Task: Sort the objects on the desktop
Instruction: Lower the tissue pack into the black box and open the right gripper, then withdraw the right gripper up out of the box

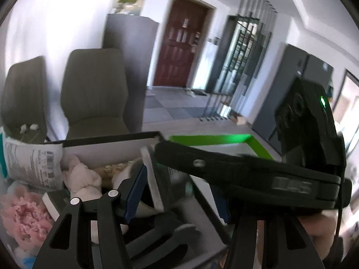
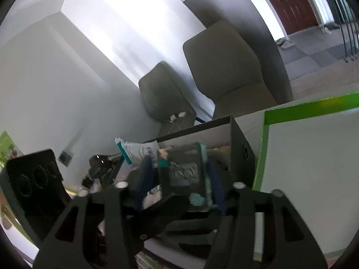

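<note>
The dark flat packet with teal edging stands at lower centre between the right gripper's spread blue pads — light, stiffish, slick film; grip its flat faces. The left gripper stands parted around the black box's wall.

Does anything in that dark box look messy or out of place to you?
Yes. The dark box is crammed: a white printed pouch leans over its left rim, and a dark packet with teal edges sits tilted between the right gripper's fingers rather than lying flat.
</note>
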The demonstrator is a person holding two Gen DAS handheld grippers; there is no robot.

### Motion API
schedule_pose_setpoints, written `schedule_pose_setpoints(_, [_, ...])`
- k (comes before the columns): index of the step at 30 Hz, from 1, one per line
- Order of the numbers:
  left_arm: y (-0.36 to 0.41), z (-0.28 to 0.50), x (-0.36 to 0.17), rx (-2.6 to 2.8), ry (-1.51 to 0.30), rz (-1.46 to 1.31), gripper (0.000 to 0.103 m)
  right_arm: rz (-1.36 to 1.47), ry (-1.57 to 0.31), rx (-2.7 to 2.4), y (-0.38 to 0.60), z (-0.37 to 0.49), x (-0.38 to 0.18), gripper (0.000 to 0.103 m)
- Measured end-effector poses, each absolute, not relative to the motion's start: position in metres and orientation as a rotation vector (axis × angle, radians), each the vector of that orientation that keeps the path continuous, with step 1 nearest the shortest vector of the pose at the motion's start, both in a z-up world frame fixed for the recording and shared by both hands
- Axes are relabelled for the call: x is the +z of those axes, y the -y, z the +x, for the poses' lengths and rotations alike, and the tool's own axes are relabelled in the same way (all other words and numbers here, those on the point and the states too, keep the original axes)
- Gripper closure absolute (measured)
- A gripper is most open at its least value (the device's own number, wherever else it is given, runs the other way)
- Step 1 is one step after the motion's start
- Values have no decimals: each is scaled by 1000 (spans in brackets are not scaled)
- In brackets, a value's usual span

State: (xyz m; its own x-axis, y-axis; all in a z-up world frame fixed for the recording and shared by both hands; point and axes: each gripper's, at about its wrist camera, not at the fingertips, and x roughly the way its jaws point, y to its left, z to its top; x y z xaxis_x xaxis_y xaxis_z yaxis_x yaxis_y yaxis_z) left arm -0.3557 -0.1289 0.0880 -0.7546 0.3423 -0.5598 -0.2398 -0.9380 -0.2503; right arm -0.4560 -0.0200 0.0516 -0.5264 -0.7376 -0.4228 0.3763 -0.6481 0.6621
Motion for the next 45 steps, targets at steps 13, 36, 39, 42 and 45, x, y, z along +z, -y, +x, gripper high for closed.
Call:
schedule_pose_setpoints(13, [150, -355, 91, 2737, 277, -900, 44, 913, 673, -2208, 15, -454, 60, 16])
schedule_pose_setpoints(36, [158, -333, 120, 2782, 268, -782, 37, 847, 681, -2209, 6, -433, 86, 13])
schedule_pose_setpoints(39, [157, -330, 121, 2785, 275, -775, 37, 833, 679, -2208, 5, -429, 91, 13])
schedule_pose_setpoints(42, [158, -323, 122, 2792, 284, -765, 37, 812, 676, -2205, 4, -423, 97, 13])
schedule_pose_setpoints(45, [158, -315, 124, 2803, 282, -756, 36, 793, 677, -2200, 2, -416, 103, 13])
